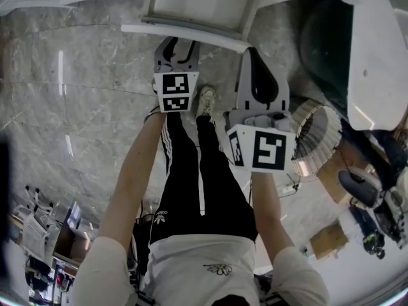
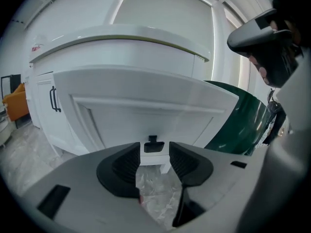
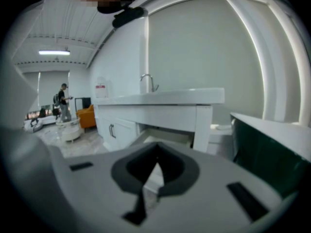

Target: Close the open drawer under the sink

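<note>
Two tongs hover before the white drawer (image 1: 197, 8), which stands pulled out from the cabinet (image 3: 114, 125) below the faucet (image 3: 147, 83), above the grey marble floor (image 1: 76, 120). The left tongs (image 2: 154, 155) are spread wide and pinch nothing. Their tips frame the drawer's small black handle (image 2: 154, 145), which sits just beyond them on the drawer front, clear of both pads. The right tongs (image 3: 156, 154) are pressed together at the tips, empty, and point toward the drawer's open side.
</note>
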